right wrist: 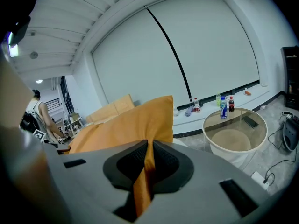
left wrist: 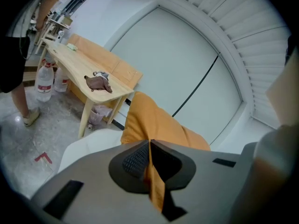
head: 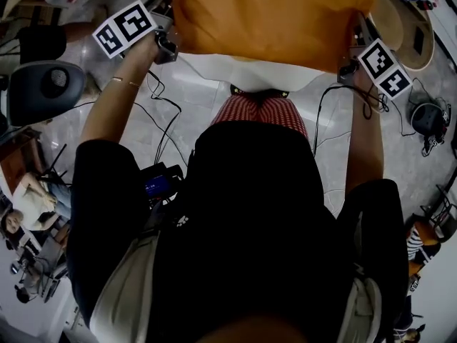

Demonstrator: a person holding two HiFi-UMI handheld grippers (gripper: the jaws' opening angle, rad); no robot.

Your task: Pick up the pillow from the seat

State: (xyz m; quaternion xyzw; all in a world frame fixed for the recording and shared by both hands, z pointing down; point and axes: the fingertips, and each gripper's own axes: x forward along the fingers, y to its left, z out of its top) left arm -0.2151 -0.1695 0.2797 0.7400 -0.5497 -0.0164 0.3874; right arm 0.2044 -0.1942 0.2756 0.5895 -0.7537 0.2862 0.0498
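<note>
Two hand-held grippers hold one large orange fabric pillow (head: 271,13) by the two corners nearest the person. We see the left gripper (head: 168,47) at the pillow's left corner and the right gripper (head: 348,67) at its right corner. The black-and-white marker cubes (head: 125,27) on both grippers face the head camera.

In the left gripper view, the dark ribbed pads (left wrist: 136,161) are closed on a fold of the orange cloth. The jaws stand almost together, with only that fabric between them. The right gripper view shows the same condition: the pads (right wrist: 164,164) pinch a strip of the pillow's cloth, and the pillow body spreads away ahead of the jaws.

The pillow spans the space between the two grippers, above the white rounded seat (head: 243,73). In the head view the pillow covers the far part of the seat. We therefore cannot confirm whether its far edge touches the seat; it appears raised.

To the left we note a light wooden table (left wrist: 88,76) with a small brown object (left wrist: 98,83) on top. Clear plastic water bottles (left wrist: 45,85) stand on the floor beside it. To the right stands a round glass-topped table (right wrist: 236,129), with drink bottles (right wrist: 224,107) near its far rim.
</note>
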